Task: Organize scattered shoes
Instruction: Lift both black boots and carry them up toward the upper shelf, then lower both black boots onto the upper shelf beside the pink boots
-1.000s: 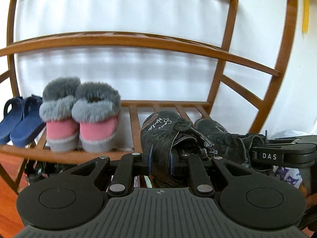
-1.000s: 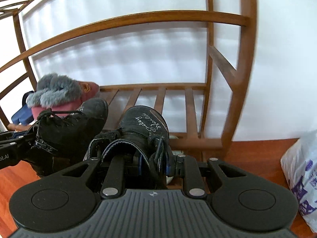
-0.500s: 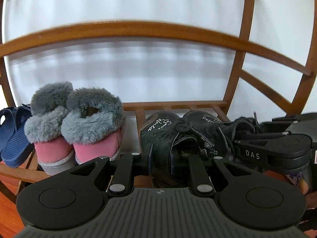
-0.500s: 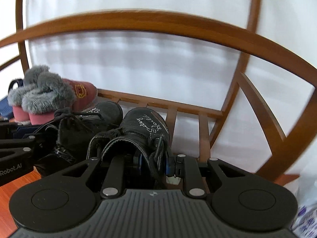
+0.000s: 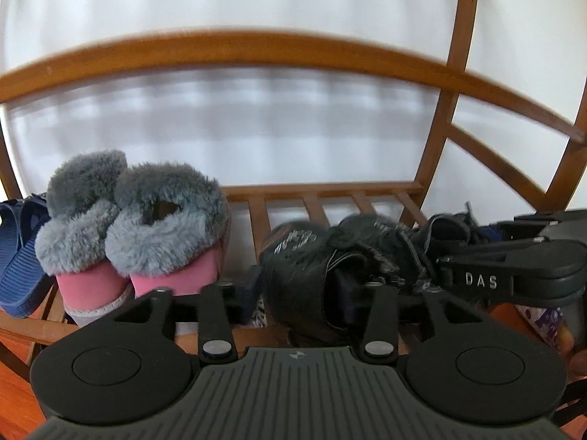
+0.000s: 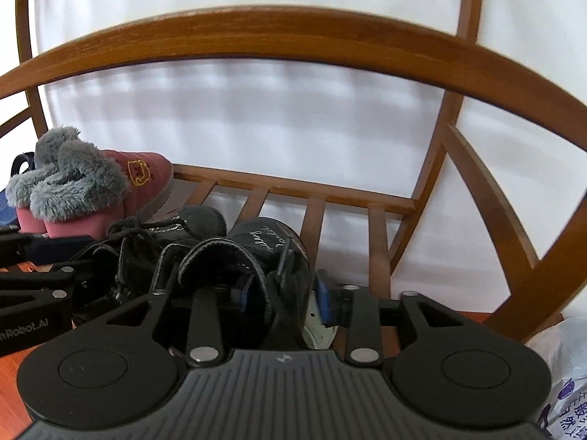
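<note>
Since both black boots sit toes-away on the shelf, the left gripper (image 5: 301, 293) and right gripper (image 6: 282, 293) are opening, each collar between its loosening jaws.

Varnished wooden rack (image 5: 256, 51), seemingly leather boots (image 6: 256, 256)

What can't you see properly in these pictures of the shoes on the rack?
- Left black boot: heel and sole hidden behind the left gripper in the left wrist view; its white writing is blurred.
- Right black boot: heel hidden by the right gripper in the right wrist view.
- Blue sandals: cut off by the left edge.
- White bag: cut off at the right edge, print unreadable.
</note>
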Demonstrator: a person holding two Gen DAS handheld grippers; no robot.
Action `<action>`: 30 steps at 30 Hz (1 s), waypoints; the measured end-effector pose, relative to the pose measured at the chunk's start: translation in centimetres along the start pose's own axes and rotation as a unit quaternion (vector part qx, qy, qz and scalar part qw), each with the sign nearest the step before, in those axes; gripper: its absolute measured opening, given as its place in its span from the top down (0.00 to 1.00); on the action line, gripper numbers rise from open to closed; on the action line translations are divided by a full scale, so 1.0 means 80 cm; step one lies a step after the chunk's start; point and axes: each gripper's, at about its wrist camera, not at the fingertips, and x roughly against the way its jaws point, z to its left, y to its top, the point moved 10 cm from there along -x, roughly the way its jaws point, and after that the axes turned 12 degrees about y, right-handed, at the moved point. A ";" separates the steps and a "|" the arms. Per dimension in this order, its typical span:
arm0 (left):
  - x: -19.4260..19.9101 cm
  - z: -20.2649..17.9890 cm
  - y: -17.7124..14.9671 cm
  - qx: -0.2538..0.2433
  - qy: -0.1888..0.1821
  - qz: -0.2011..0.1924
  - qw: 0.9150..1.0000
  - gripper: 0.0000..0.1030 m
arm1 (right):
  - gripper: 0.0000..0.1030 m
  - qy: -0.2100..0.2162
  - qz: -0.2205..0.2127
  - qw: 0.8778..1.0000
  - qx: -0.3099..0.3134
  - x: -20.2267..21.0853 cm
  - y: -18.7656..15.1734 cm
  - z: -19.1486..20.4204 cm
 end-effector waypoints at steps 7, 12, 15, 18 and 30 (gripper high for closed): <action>0.029 -0.007 0.013 -0.014 -0.007 -0.027 1.000 0.40 | 0.44 0.002 -0.023 1.000 0.001 0.027 0.011 0.006; 0.044 -0.006 0.010 -0.016 -0.012 -0.027 0.999 0.40 | 0.44 0.010 -0.038 0.999 -0.002 0.051 0.012 0.011; 0.054 -0.002 0.005 -0.017 -0.012 -0.026 0.999 0.40 | 0.44 0.020 -0.050 0.998 -0.009 0.068 0.010 0.011; 0.061 0.004 -0.004 -0.011 -0.010 -0.022 1.000 0.40 | 0.44 0.025 -0.064 0.998 -0.003 0.090 0.003 0.014; 0.076 0.001 -0.043 -0.033 -0.007 -0.019 0.999 0.42 | 0.45 0.048 -0.057 0.997 0.002 0.105 -0.053 0.029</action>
